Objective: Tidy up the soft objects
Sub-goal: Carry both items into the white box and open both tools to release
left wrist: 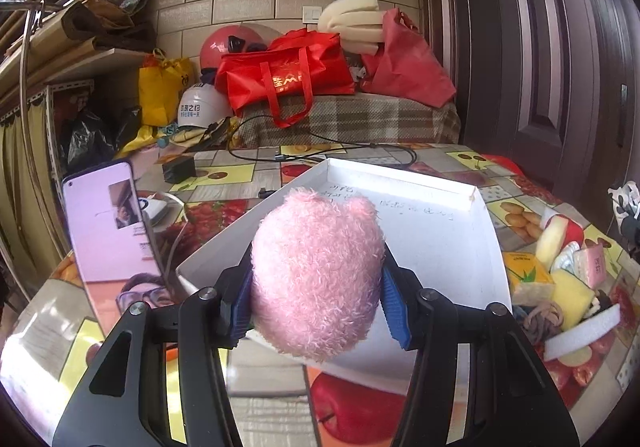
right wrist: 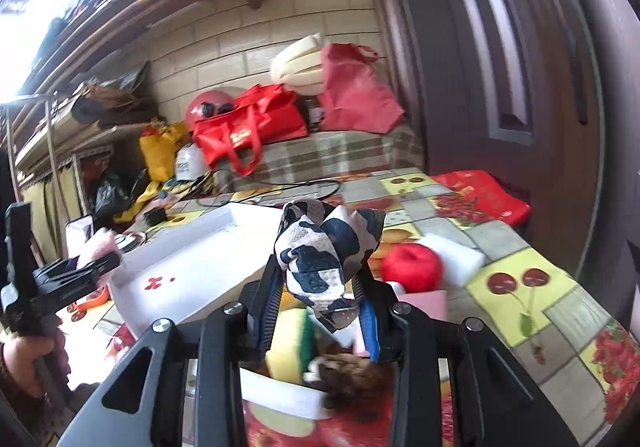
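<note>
My left gripper (left wrist: 318, 301) is shut on a fluffy pink plush toy (left wrist: 316, 275), held over the near edge of the white open box (left wrist: 486, 247). In the right wrist view my right gripper (right wrist: 320, 307) is shut on a black-and-white cow-patterned cloth (right wrist: 324, 251), raised above a pile of soft items: a yellow-green sponge (right wrist: 290, 347), a white foam strip (right wrist: 280, 393) and a brown fuzzy piece (right wrist: 352, 371). The left gripper (right wrist: 86, 267) with the pink toy shows there at the left, beside the box (right wrist: 180, 267).
A red yarn ball (right wrist: 412, 267), white foam block (right wrist: 456, 253) and pink packet (right wrist: 426, 305) lie right of the box. A phone (left wrist: 108, 223) stands at the left, with a charger and cables behind. Sponges and foam (left wrist: 568, 287) lie at the right. A dark door stands close by.
</note>
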`<state>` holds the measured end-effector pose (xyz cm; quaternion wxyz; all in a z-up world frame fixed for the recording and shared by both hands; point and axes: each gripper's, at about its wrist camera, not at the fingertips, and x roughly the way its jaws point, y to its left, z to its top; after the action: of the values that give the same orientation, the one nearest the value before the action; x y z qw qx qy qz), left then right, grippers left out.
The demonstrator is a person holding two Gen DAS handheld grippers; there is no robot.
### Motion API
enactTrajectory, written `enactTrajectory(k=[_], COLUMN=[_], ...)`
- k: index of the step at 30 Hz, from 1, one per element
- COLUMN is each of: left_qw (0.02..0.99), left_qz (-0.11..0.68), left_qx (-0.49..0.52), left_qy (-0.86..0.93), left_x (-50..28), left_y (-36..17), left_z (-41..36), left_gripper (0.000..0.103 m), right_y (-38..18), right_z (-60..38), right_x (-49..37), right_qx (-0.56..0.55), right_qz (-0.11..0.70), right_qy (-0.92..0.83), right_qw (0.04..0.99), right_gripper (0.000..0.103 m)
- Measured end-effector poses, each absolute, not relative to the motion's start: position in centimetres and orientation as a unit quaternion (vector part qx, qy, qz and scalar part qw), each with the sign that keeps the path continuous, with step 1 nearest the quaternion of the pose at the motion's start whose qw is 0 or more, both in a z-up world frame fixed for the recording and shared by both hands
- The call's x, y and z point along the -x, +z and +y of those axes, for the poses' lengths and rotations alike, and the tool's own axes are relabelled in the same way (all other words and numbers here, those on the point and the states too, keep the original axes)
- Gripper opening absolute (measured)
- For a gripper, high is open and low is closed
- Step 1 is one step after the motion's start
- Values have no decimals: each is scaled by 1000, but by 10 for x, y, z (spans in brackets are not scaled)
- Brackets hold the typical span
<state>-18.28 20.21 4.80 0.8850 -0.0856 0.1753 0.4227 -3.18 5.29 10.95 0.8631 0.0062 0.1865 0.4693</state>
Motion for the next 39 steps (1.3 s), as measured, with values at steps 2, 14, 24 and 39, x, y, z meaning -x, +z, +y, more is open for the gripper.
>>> enactTrajectory(k=[2,14,24,39], left_qw=[885,873,850,837], left_qz=[181,201,238,228], left_qx=[83,125,190,227], left_qy=[420,427,429,442], left_x=[174,150,138,149], left_y=[48,46,34,30], left_z=[206,245,284,295], left_gripper=[54,55,55,101], right_y=[108,101,95,94], right_z=[64,154,209,215], right_x=[36,71,55,53], right_qx=[0,47,52,57], right_qz=[190,187,222,237], right_qy=[479,538,525,505], right_qw=[857,821,820,828], right_gripper=[34,34,36,93])
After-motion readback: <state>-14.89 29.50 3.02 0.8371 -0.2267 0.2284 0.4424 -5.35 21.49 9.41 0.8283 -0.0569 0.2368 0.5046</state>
